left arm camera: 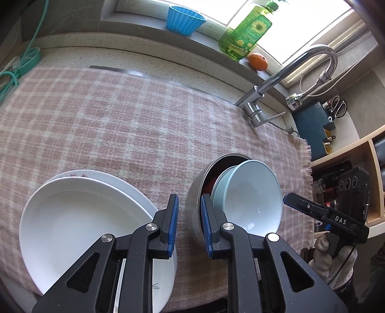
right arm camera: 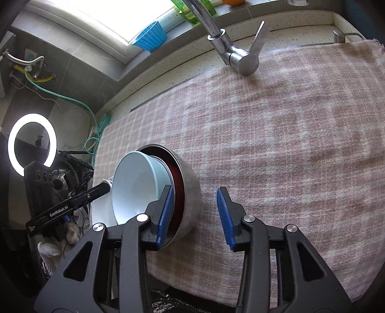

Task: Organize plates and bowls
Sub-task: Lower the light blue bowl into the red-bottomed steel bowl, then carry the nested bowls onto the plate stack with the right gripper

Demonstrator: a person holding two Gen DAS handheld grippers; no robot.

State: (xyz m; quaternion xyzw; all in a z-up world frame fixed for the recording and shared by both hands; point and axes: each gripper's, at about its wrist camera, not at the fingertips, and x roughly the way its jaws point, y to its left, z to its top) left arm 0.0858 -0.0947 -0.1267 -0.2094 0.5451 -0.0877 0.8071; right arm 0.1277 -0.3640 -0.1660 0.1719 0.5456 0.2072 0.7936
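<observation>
A stack of white plates (left arm camera: 79, 224) lies on the checked cloth at the lower left of the left wrist view. To its right a steel bowl (left arm camera: 192, 209) holds a dark red bowl and light blue bowls (left arm camera: 252, 197), nested and tilted. My left gripper (left arm camera: 190, 211) is open and empty, between the plates and the steel bowl, its right finger at the bowl's rim. In the right wrist view the steel bowl (right arm camera: 190, 192) and the blue bowl (right arm camera: 137, 185) sit left of centre. My right gripper (right arm camera: 195, 204) is open and empty, its left finger inside the steel bowl's rim, its right finger outside the wall.
A pink checked cloth (left arm camera: 120, 120) covers the counter. A faucet (left arm camera: 288, 79) stands at the back right. A blue cup (left arm camera: 184, 20), a green soap bottle (left arm camera: 245, 33) and an orange (left arm camera: 258, 61) sit on the windowsill. A shelf (left arm camera: 349, 156) stands at right, a ring light (right arm camera: 32, 140) at left.
</observation>
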